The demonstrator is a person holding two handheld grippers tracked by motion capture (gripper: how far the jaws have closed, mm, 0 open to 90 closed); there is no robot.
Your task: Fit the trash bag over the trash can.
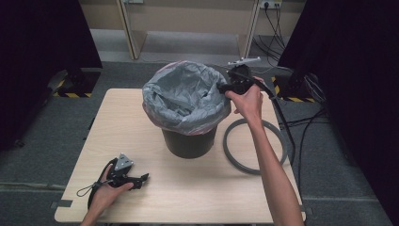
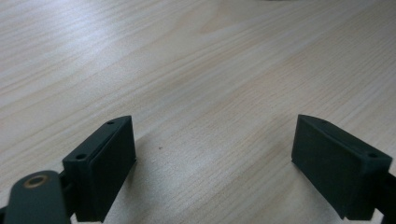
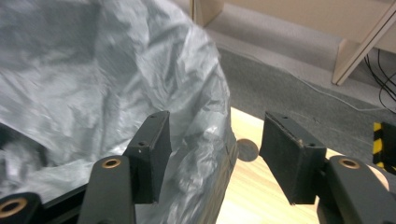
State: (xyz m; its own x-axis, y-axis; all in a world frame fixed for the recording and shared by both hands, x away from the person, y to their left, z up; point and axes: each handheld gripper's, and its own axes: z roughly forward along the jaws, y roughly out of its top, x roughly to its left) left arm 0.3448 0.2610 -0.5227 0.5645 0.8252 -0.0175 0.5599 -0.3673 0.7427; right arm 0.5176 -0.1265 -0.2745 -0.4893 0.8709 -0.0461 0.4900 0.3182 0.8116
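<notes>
A black bin (image 1: 188, 143) stands in the middle of the wooden table (image 1: 197, 197), lined with a crumpled grey bag (image 1: 181, 96) folded over its rim. My right gripper (image 1: 220, 87) is held at the bin's right rim, pointing in toward the bag. In the right gripper view its jaws stand apart (image 3: 215, 128), and the bag's outer fold (image 3: 205, 93) runs down between them without either pad pressing on it. My left gripper (image 1: 142, 178) lies on the table at the front left under a hand. Its jaws are wide open (image 2: 215, 135) over bare wood.
A grey ring (image 1: 230, 146) lies flat on the table right of the bin, under the right forearm. Black cables (image 1: 301, 125) trail off the table's right side. Dark curtains flank the table, and a wooden frame (image 1: 131, 33) stands behind it.
</notes>
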